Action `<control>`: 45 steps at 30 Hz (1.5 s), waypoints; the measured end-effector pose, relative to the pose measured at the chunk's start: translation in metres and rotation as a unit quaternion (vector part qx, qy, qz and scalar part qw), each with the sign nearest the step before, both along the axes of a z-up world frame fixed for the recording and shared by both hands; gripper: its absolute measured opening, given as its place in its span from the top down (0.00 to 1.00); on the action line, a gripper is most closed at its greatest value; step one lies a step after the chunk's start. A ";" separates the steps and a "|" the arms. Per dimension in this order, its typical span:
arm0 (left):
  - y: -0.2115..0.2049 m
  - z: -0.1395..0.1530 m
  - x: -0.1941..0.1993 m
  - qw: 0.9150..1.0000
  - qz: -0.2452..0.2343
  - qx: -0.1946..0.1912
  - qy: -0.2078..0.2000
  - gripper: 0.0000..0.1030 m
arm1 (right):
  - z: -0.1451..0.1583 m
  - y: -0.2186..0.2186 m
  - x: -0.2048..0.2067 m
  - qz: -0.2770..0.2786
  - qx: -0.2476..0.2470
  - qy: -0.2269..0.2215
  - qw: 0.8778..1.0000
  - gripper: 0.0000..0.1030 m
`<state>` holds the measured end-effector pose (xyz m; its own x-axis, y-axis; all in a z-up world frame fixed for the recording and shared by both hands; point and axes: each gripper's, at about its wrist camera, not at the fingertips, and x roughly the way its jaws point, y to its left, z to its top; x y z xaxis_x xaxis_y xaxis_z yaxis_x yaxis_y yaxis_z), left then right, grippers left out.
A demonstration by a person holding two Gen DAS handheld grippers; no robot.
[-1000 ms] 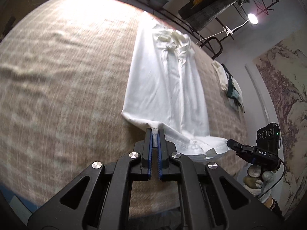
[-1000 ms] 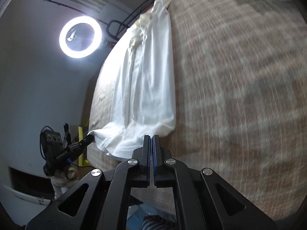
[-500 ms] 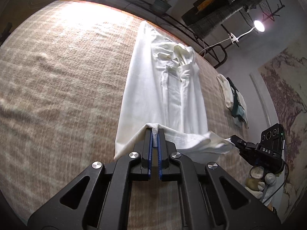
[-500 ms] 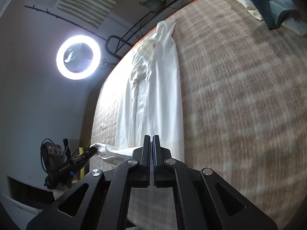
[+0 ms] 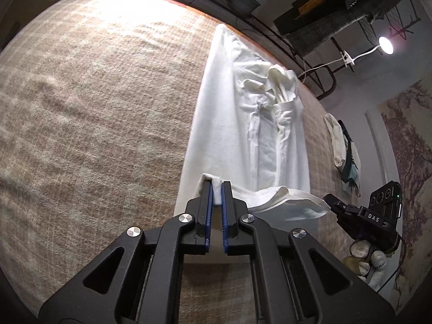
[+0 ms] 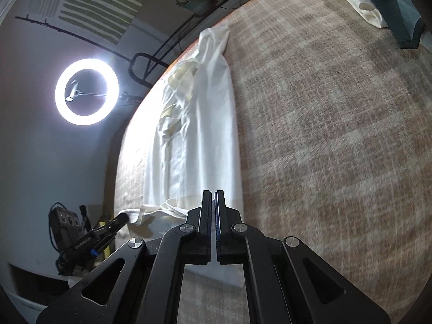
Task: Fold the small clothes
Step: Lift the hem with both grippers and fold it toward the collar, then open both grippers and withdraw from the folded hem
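A white shirt (image 5: 229, 124) lies folded into a long narrow strip on the beige plaid blanket (image 5: 94, 108), collar at the far end. My left gripper (image 5: 216, 186) is shut on the left corner of the shirt's near hem, lifted above the strip. My right gripper (image 6: 213, 195) is shut on the right corner of the same hem. The hem hangs between the two grippers over the strip. The right gripper also shows in the left wrist view (image 5: 330, 199), and the left gripper in the right wrist view (image 6: 122, 217). The shirt shows in the right wrist view (image 6: 205, 124) too.
A pile of other clothes, white and dark green, (image 5: 344, 148) lies at the blanket's right side; it also shows in the right wrist view (image 6: 378, 2). A ring light (image 6: 86, 91) and a desk lamp (image 5: 384, 46) stand beyond the blanket's edges.
Both grippers have lifted the near hem and carried it forward over the shirt toward the collar. The hem was low at the near edge one second ago.
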<state>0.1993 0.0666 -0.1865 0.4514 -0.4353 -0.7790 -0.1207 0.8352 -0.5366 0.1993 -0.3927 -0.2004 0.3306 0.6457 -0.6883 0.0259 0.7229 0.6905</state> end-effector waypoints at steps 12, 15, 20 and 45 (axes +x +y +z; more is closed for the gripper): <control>0.004 0.018 -0.018 0.998 -0.044 0.020 -0.030 0.92 | 0.021 0.018 -0.021 0.087 -0.026 -0.048 0.995 0.95; -0.009 0.008 -0.020 0.997 -0.075 0.030 -0.017 0.92 | 0.016 0.038 -0.026 0.126 -0.049 -0.053 0.989 0.95; -0.031 -0.014 -0.011 0.992 -0.112 0.052 -0.001 0.92 | 0.003 0.062 -0.024 0.151 -0.050 -0.046 0.986 0.95; -0.024 0.003 0.089 0.987 -0.068 0.123 -0.073 0.82 | -0.016 0.014 0.038 0.044 -0.100 -0.051 0.993 0.95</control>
<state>0.2883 0.0425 -0.1835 0.5174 -0.3050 -0.7995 0.0657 0.9457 -0.3182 0.2372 -0.3782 -0.2163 0.3540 0.5292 -0.7711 -0.1064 0.8420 0.5290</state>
